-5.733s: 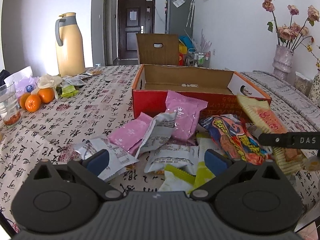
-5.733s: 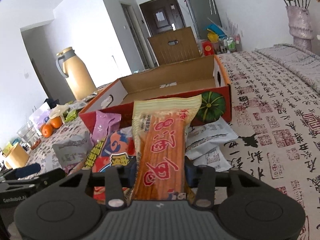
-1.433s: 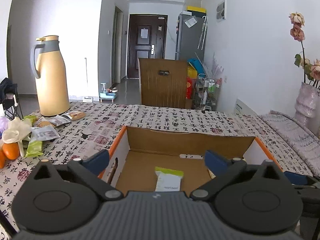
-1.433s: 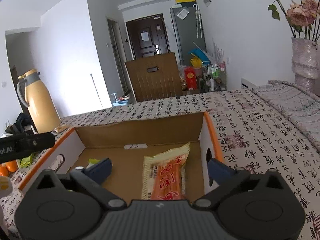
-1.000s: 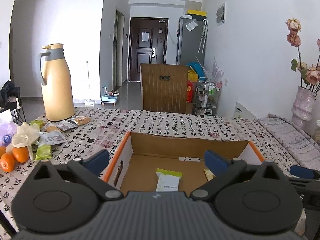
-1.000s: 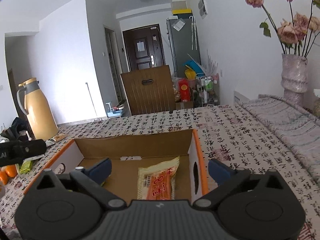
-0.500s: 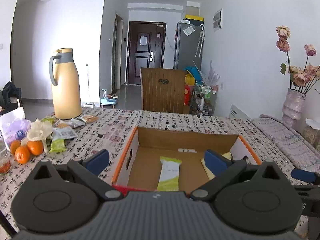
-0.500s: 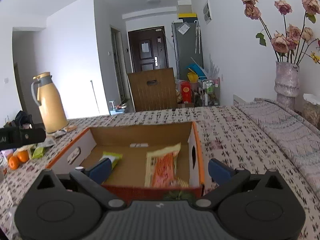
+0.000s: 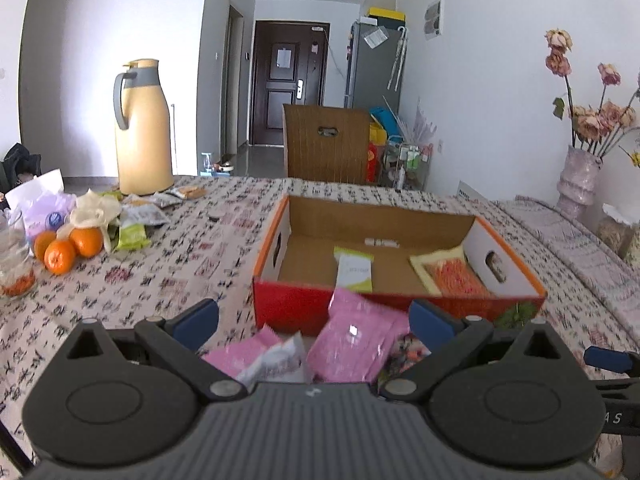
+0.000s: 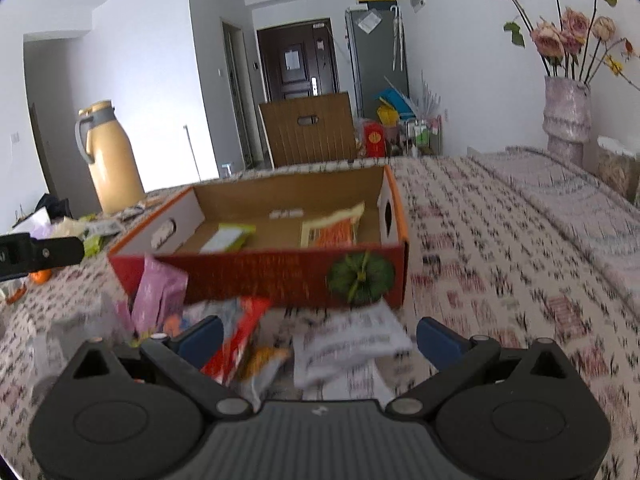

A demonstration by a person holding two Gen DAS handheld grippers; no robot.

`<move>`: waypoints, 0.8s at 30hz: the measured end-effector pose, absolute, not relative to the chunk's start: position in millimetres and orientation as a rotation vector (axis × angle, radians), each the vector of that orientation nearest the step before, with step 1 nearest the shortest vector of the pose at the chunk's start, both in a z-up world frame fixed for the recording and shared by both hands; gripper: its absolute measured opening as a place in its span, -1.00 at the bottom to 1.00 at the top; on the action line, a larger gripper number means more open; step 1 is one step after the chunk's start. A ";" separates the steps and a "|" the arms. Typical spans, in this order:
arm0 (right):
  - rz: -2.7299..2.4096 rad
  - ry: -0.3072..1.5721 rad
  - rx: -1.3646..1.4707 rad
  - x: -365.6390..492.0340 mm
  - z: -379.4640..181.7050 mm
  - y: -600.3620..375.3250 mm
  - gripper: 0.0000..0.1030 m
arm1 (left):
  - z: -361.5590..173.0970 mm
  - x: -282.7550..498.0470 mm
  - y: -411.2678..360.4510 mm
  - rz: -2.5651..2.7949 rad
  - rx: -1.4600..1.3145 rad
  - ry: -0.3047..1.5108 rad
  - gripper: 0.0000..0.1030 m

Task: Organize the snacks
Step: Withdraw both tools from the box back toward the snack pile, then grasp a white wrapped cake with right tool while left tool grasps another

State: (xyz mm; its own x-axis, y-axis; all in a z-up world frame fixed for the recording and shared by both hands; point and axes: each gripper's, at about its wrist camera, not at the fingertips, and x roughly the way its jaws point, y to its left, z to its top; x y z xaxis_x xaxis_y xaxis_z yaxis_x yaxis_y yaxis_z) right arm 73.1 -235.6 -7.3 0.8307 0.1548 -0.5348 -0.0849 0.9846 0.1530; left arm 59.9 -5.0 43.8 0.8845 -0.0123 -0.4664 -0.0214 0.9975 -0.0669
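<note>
Seen over the right gripper (image 10: 318,338), blue-padded fingers spread wide and empty: an open red-and-orange cardboard box (image 10: 280,272) with a green pumpkin print, on a calligraphy-patterned tablecloth (image 10: 500,280). Inside, a white-and-green snack packet (image 10: 226,238) lying left, a yellow-and-orange snack bag (image 10: 332,228) right. Before the box, blurred loose packets: a pink wrapper (image 10: 158,292) leaning on the front wall, a red packet (image 10: 240,336), a white packet (image 10: 348,344). At far left, the left gripper (image 10: 40,254).
</note>
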 end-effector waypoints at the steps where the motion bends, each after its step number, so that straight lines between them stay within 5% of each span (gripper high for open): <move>1: 0.126 0.583 0.124 69.3 -9.7 -235.6 1.00 | 41.4 55.9 -4.3 0.000 -0.069 0.488 1.00; 24: 0.126 0.625 0.142 12.6 -35.1 -245.6 1.00 | -7.7 0.7 11.9 -0.055 -0.073 0.559 1.00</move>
State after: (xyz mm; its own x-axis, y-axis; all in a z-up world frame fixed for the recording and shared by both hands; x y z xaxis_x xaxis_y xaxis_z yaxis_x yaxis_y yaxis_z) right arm 12.6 -245.6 -35.1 0.8039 0.1596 -0.5730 -0.0739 0.9827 0.1701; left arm 0.7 11.9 -7.7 0.8462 -0.0722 -0.5280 0.0325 0.9959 -0.0841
